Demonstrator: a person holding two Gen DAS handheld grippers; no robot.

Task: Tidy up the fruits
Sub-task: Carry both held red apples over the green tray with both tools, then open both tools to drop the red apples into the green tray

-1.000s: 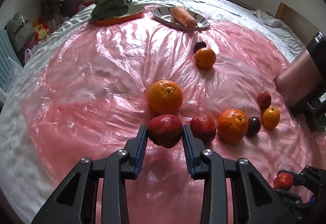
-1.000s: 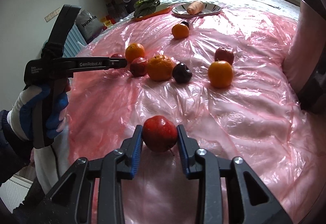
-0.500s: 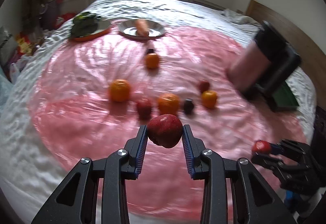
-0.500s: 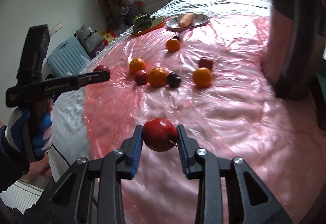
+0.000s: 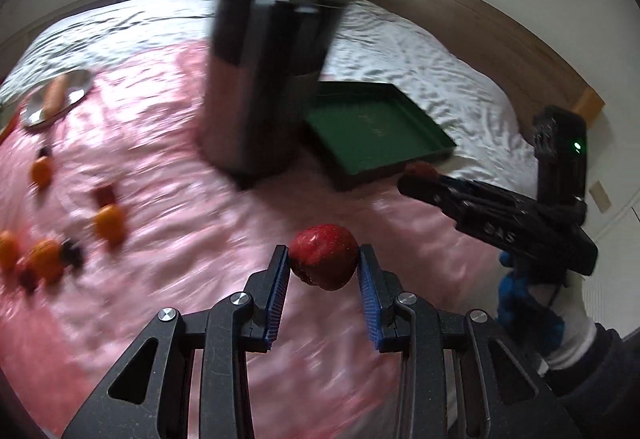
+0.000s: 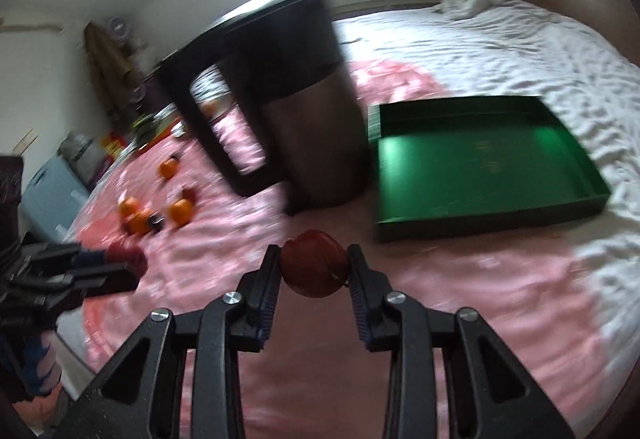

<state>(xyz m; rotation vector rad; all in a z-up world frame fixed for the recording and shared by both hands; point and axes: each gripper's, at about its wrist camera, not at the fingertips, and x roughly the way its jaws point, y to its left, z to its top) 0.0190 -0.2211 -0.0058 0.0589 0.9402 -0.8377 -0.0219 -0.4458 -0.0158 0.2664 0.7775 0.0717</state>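
Note:
My left gripper [image 5: 323,263] is shut on a red apple [image 5: 324,261], held above the pink sheet. My right gripper [image 6: 313,267] is shut on a second red apple [image 6: 314,268]. Each view shows the other gripper from the side: the right gripper [image 5: 420,175] with its apple [image 5: 421,169] near the tray's corner, the left gripper [image 6: 128,263] with its apple [image 6: 126,257] at the left. A green tray [image 5: 380,131] [image 6: 480,159] lies bare on the white bedding, ahead of both grippers. Several oranges [image 5: 108,225] [image 6: 180,211] and dark fruits lie far left, blurred.
A tall dark bin [image 5: 268,79] [image 6: 304,119] stands beside the tray's left side. A plate with a carrot [image 5: 56,99] sits at the far left. A wooden headboard [image 5: 480,19] runs behind the bed. A gloved hand [image 5: 560,319] holds the right gripper.
Both grippers swung right and rose, away from the fruit group, each still holding its apple. The bin and green tray have come into full view ahead.

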